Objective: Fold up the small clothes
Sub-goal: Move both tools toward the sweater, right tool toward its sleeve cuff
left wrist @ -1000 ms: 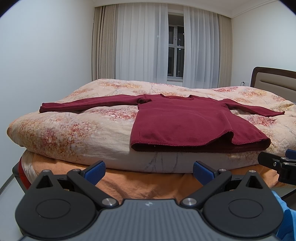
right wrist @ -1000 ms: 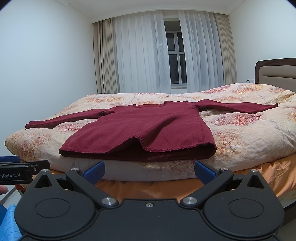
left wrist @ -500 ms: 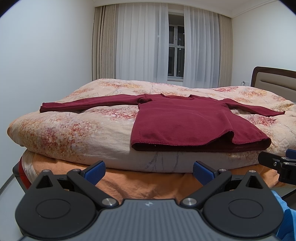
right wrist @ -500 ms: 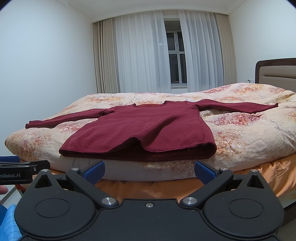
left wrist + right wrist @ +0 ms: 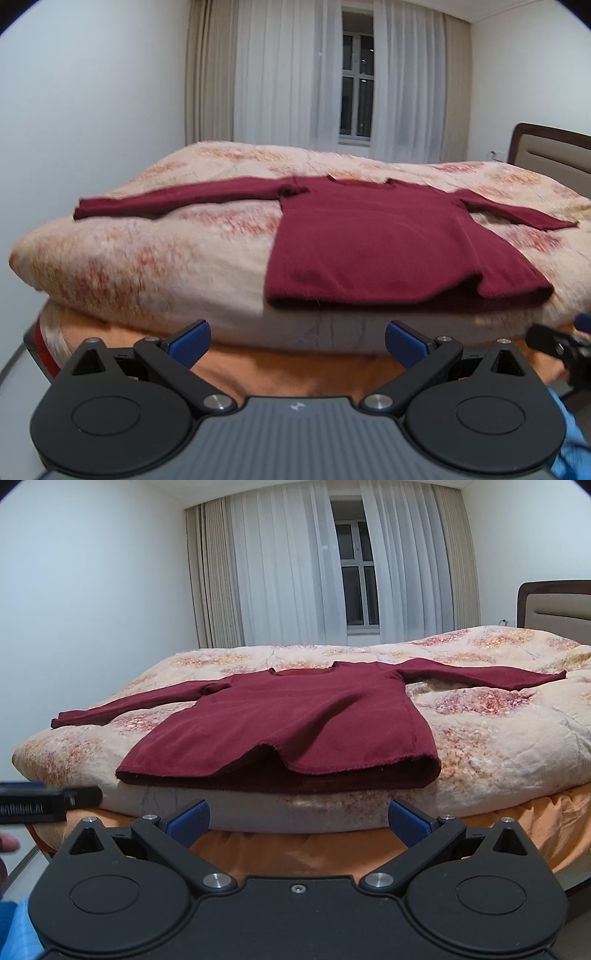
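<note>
A dark red long-sleeved top (image 5: 373, 240) (image 5: 295, 720) lies flat on the bed with both sleeves spread out and its hem at the near edge. My left gripper (image 5: 297, 341) is open and empty, held short of the bed below the hem's left part. My right gripper (image 5: 297, 821) is also open and empty, just below the hem. The right gripper's side shows at the right edge of the left wrist view, and the left gripper's side at the left edge of the right wrist view.
The floral quilt (image 5: 147, 258) (image 5: 498, 746) covers the bed over an orange sheet (image 5: 295, 853). A headboard (image 5: 554, 605) stands at the right, a curtained window (image 5: 354, 587) at the back and a white wall (image 5: 92, 110) on the left.
The left gripper has risen and tilted a little, so the top sits lower and blurred in its view. The right gripper has shifted only slightly. Both stay open.
</note>
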The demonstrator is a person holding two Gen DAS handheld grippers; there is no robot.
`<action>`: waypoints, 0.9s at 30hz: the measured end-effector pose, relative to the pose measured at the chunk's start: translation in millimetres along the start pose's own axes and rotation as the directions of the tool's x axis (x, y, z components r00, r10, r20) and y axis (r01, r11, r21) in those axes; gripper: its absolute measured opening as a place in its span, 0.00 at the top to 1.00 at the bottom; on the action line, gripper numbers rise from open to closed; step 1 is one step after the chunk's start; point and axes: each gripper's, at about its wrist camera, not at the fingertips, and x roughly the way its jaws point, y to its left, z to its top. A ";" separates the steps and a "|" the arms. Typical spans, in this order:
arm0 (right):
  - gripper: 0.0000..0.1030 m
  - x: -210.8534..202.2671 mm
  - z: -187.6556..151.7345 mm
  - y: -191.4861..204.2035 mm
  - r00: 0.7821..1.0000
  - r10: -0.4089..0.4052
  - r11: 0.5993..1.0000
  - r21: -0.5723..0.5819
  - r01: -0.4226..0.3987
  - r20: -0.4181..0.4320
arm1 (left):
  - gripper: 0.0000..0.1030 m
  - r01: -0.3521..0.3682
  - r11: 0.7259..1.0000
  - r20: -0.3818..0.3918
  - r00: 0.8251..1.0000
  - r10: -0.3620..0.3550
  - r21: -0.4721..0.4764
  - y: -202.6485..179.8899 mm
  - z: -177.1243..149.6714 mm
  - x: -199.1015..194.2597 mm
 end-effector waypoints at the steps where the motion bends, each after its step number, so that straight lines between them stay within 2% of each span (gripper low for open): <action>1: 0.00 2.4 3.5 -1.8 1.000 -0.002 1.000 -0.004 0.002 0.000 | 0.00 -0.012 1.000 0.005 1.000 0.012 0.004 -0.9 6.7 3.1; 4: 0.00 10.5 15.6 -8.0 1.000 -0.008 1.000 -0.012 0.008 0.008 | 0.00 -0.030 0.999 0.008 1.000 0.029 0.018 -4.5 28.9 13.9; 16: 0.00 73.0 85.2 -55.5 0.998 -0.061 0.998 0.017 0.061 0.002 | 0.00 -0.019 0.999 0.021 1.000 0.018 0.045 -35.4 106.2 76.6; 27: 0.00 128.0 136.2 -113.6 0.988 -0.153 0.988 0.027 0.152 0.039 | 0.00 0.020 0.996 0.014 1.000 -0.021 0.084 -81.3 155.3 153.8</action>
